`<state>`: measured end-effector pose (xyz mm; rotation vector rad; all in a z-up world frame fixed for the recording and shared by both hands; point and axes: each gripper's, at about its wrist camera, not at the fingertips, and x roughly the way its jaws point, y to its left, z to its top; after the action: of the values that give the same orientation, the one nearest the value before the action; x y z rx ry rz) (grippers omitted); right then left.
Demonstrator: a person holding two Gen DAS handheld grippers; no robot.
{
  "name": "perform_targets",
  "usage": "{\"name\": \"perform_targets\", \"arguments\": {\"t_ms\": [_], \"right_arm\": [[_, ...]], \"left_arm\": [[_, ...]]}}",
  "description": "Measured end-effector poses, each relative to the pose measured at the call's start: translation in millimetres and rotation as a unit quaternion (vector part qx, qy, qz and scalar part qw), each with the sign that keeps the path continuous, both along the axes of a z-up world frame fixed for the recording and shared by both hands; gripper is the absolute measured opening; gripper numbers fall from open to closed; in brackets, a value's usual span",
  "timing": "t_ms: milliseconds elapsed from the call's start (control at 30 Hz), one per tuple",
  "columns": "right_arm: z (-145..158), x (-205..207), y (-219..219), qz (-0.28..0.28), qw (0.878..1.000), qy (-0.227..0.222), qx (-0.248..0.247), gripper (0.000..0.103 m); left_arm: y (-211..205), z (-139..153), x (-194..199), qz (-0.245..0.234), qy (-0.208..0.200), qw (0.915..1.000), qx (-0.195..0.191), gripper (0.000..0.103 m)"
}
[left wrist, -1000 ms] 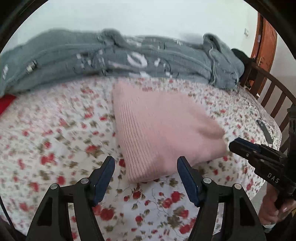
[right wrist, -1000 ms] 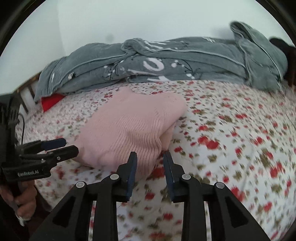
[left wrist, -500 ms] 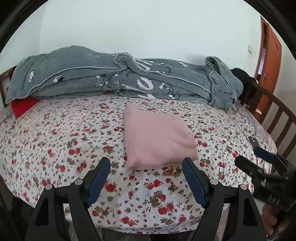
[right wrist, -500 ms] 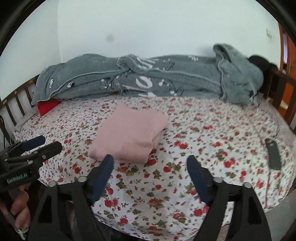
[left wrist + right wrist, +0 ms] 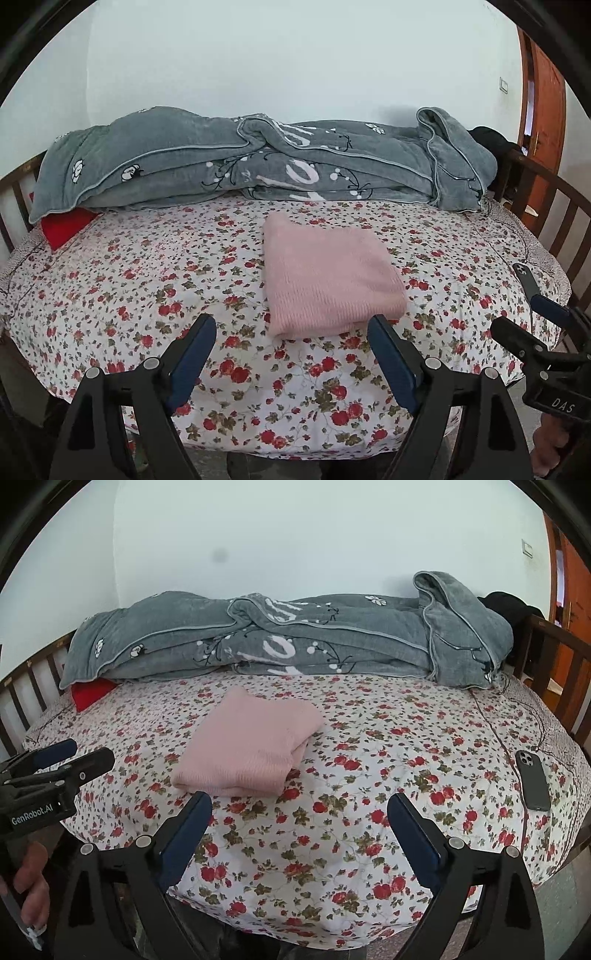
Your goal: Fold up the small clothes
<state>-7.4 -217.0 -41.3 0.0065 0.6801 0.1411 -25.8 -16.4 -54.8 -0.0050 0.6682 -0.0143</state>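
A grey blanket (image 5: 258, 162) is heaped along the back of the floral bed (image 5: 129, 280), and the folded pink sweater (image 5: 325, 277) lies mid-bed. A phone (image 5: 532, 779) rests near the bed's right edge. Both the left gripper (image 5: 291, 354) and the right gripper (image 5: 299, 834) hang wide, holding nothing, short of the sweater.

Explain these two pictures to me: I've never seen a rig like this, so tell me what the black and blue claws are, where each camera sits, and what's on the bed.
No robot here: a person holds a hand tool with two jaws in each hand, each carrying a wide-angle camera looking forward along its jaws. One picture comes from the left gripper, the other from the right gripper. Each also shows at its edge in the other's view. Both stand open and hold nothing. On the floral bedsheet lies a folded pink sweater, with a rumpled grey blanket behind it, a red item peeking out under the blanket, and a dark phone near the right edge.
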Motion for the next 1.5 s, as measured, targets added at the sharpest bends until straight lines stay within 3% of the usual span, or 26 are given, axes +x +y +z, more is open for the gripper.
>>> {"name": "perform_targets", "arguments": {"t_ms": [1500], "right_arm": [[7.4,-4.7,-3.5,-0.005,1.0,-0.001,0.025,0.095]], "left_arm": [[2.3,11.1,-4.6,-0.009,-0.007,0.9999,-0.008,0.084]]}}
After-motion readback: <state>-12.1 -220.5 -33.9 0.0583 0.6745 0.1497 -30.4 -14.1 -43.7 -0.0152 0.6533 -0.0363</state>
